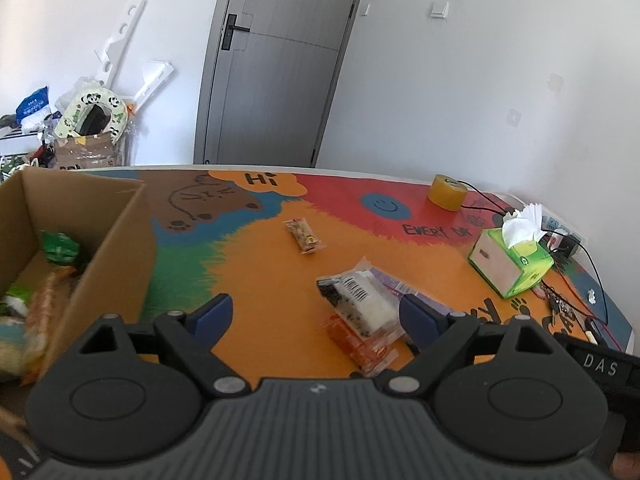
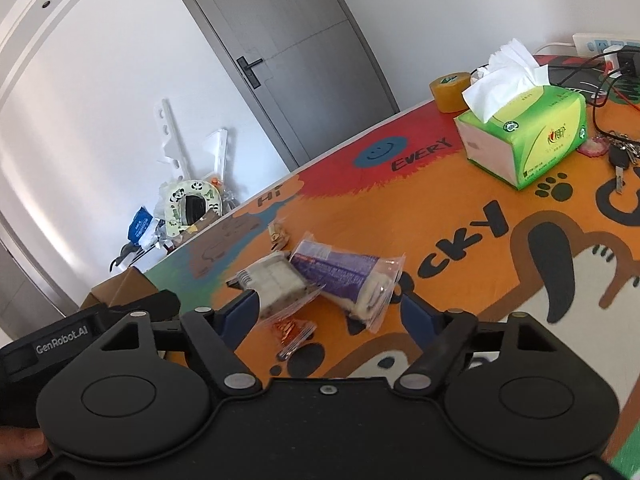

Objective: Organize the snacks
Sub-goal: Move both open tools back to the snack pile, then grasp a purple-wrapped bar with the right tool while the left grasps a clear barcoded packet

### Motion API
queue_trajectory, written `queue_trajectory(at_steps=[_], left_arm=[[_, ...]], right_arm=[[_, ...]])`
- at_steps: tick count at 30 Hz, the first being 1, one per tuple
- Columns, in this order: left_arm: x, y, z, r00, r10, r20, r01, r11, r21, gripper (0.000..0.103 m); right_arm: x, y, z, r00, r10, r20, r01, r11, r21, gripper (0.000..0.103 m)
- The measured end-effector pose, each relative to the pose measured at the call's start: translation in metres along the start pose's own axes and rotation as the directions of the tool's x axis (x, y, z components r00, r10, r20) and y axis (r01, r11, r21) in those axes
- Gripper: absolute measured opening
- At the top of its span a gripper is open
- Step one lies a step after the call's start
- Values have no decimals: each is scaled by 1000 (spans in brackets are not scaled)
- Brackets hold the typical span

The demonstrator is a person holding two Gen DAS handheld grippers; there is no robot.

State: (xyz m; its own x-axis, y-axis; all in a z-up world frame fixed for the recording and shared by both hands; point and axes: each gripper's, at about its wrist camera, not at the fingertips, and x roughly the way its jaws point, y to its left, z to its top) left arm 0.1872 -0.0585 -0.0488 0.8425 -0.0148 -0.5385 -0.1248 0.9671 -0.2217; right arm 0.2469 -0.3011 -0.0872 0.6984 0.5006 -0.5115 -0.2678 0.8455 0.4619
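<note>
Two hand-held grippers hover over a brightly printed table mat [image 1: 256, 264] where snacks lie waiting to be sorted. The left gripper [image 1: 316, 314] has its blue fingers spread wide apart, holding nothing, with a small heap of packets lying on the mat between and just beyond the tips. The right gripper [image 2: 326, 308] is likewise spread apart and empty, aimed at the same heap from the other side.

The heap is made of three wrappers: a clear pack of white rice cake [image 1: 360, 304] on top, a purple-labelled packet [image 2: 340, 276] touching it, and a crinkled orange packet [image 1: 366, 350] partly under the rice cake. A smaller mixed-snack packet [image 1: 304, 236] lies alone farther back on the mat, well apart from the heap.

On the left side of the table stands an open cardboard box [image 1: 116, 240], already holding several snacks (a green packet [image 1: 60, 246] leans against its inner wall, the others are too blurred to name).

Toward the far right of the table sit a green tissue box [image 2: 528, 132], a roll of yellow tape [image 1: 447, 192], a bunch of keys [image 2: 622, 152] and tangled cables [image 1: 576, 240]. A grey door [image 1: 276, 64] stands shut behind the table.
</note>
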Motion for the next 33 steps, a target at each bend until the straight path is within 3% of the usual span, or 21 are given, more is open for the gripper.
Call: queue_trajectory(at_steps=[9, 21, 25, 27, 28, 29, 33], left_arm=[[35, -17, 5, 999, -3, -45, 3, 1000, -9, 87], [84, -26, 1, 992, -7, -129, 1, 999, -46, 72], [91, -28, 0, 991, -30, -132, 23, 998, -59, 59], [92, -28, 0, 990, -40, -134, 31, 997, -67, 48], [93, -28, -1, 989, -45, -138, 36, 997, -69, 33], [93, -28, -1, 989, -48, -141, 38, 997, -69, 27], [88, -25, 0, 990, -47, -129, 38, 997, -71, 24]], right_arm=[[22, -15, 21, 1000, -5, -1, 5, 1000, 5, 72], [60, -24, 34, 999, 33, -42, -34, 999, -19, 59], [68, -28, 32, 997, 42, -66, -43, 999, -8, 52], [68, -27, 30, 996, 45, -77, -46, 999, -13, 52], [68, -26, 28, 995, 46, -83, -48, 999, -21, 52], [69, -24, 27, 994, 49, -93, -51, 998, -28, 52], [70, -18, 22, 990, 57, -128, -64, 996, -55, 52]])
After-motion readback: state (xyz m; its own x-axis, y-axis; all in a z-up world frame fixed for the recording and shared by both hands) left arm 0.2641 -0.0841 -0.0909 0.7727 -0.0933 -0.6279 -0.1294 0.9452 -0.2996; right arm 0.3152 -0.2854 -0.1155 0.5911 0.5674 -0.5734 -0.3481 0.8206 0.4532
